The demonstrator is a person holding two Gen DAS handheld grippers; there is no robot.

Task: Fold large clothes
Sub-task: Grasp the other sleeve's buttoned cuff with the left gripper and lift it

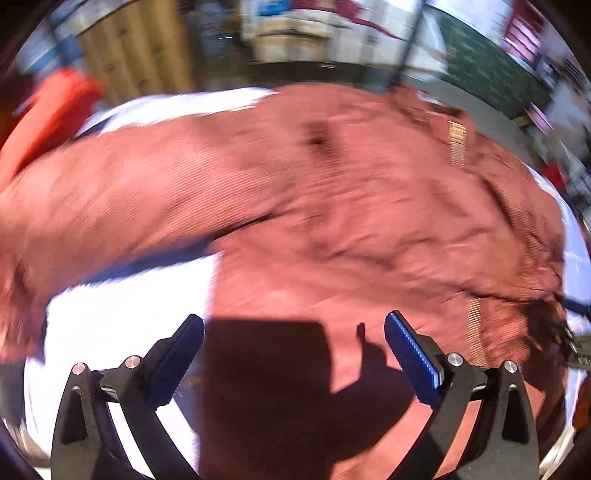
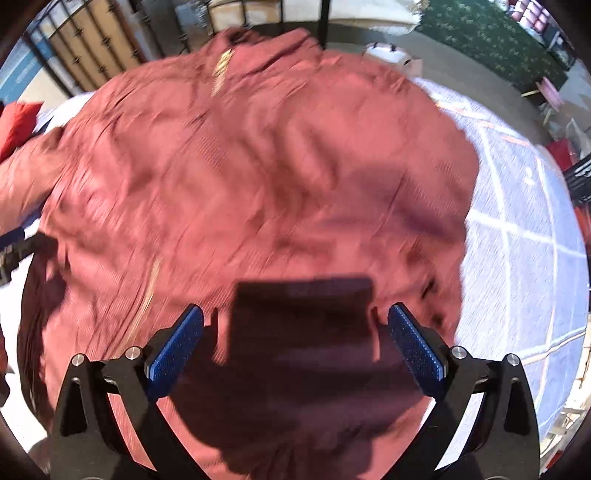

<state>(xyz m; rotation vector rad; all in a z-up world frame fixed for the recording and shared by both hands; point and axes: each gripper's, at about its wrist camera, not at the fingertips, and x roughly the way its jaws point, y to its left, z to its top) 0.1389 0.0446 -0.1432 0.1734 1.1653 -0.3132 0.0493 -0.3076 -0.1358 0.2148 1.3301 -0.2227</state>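
Note:
A large rust-red garment with gold zipper trim lies spread over a white cover; the right wrist view shows it too. One sleeve stretches out to the left in the left wrist view. My left gripper is open and empty above the garment's near edge. My right gripper is open and empty above the garment's near part. Both views are blurred by motion. Each gripper casts a dark shadow on the cloth.
The white cover with a faint grid pattern shows to the right of the garment. A red cushion lies at the far left; it also shows in the left wrist view. Railings, a green patterned carpet and furniture stand beyond.

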